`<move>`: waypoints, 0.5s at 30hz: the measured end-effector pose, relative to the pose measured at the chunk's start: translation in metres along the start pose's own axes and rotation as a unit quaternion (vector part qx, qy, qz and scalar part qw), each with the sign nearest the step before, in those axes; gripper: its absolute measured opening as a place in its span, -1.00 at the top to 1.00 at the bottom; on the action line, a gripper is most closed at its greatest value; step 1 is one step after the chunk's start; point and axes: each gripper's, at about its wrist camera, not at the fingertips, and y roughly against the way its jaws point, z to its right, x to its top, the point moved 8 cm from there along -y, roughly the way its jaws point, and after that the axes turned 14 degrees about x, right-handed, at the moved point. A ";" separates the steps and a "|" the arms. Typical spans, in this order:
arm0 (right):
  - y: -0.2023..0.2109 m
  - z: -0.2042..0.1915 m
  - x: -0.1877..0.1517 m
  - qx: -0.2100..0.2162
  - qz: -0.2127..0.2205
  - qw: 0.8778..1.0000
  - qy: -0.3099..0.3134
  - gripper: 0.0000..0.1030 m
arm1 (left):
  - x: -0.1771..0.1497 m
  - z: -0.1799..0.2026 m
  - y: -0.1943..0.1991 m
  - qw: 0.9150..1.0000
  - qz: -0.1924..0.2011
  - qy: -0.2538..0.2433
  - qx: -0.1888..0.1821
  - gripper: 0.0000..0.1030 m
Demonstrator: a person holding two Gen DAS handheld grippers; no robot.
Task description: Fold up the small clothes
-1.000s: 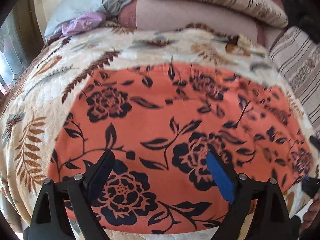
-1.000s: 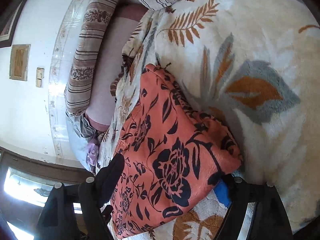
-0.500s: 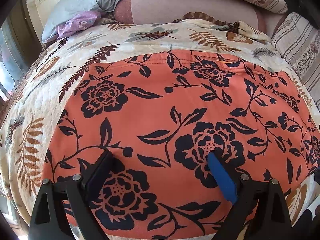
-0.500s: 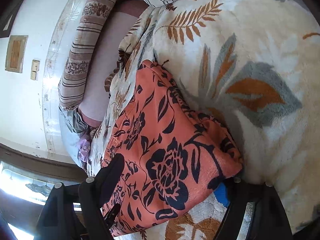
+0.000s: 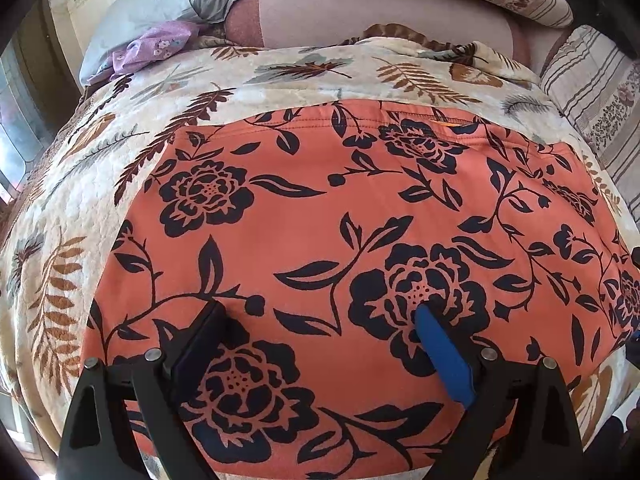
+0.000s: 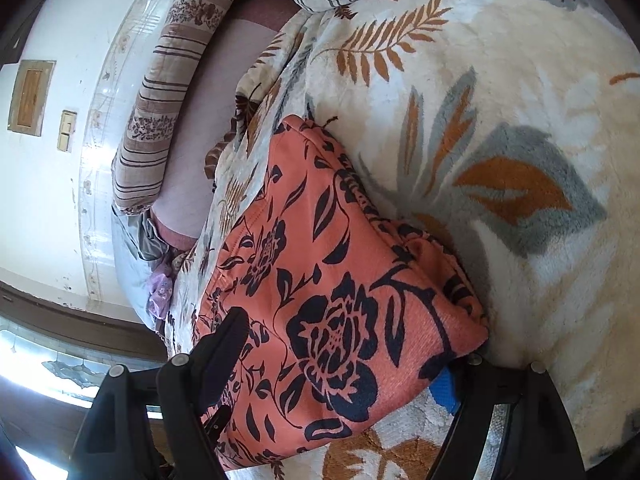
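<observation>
We are looking at an orange garment [image 5: 320, 232] with a black flower print, lying folded and flat on a cream blanket [image 5: 80, 208] with a leaf pattern. The left gripper [image 5: 320, 332] is standing wide open over the near part of the cloth, both fingers resting on or just above it; we cannot tell whether they are touching. The right gripper [image 6: 340, 360] is also spread wide, straddling the garment's near corner: its dark finger [image 6: 224, 344] is lying over the cloth, while the blue-padded finger is mostly hidden under the corner. We cannot tell whether that pad is pressing the cloth. Striped pillows [image 6: 172, 80] and a lilac cloth [image 5: 156, 44] are lying at the far edge, partly cut off.
</observation>
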 end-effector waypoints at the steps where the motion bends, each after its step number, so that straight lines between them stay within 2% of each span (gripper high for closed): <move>1: 0.000 0.000 -0.001 0.000 -0.001 1.000 0.001 -0.60 | 0.001 -0.001 0.002 1.000 0.000 0.002 -0.002 -0.85; 6: 0.002 0.001 0.001 0.001 -0.001 1.000 -0.005 -0.57 | 0.017 -0.008 0.025 0.998 0.050 0.036 -0.007 -0.85; 7: 0.003 0.001 0.001 0.001 0.002 1.000 -0.008 -0.57 | 0.015 -0.005 0.020 0.998 0.045 0.031 -0.008 -0.85; 9: 0.003 0.000 0.003 -0.004 0.006 1.000 -0.008 -0.57 | 0.000 0.012 -0.007 1.000 -0.009 -0.014 -0.003 -0.86; 10: 0.003 0.000 0.003 -0.009 0.007 1.000 -0.006 -0.53 | 0.000 0.013 -0.007 1.000 0.018 -0.021 0.008 -0.93; 11: 0.002 -0.001 0.004 -0.018 0.006 1.000 -0.004 -0.36 | 0.002 0.012 -0.003 0.999 0.035 -0.021 0.010 -0.93; 13: -0.001 0.000 0.006 -0.041 -0.002 0.999 0.006 -0.03 | 0.002 0.010 -0.002 1.000 0.018 -0.012 -0.003 -0.92; 15: -0.006 0.006 0.007 -0.055 -0.008 0.998 0.004 0.02 | 0.003 0.008 -0.004 1.000 0.016 -0.007 -0.017 -0.92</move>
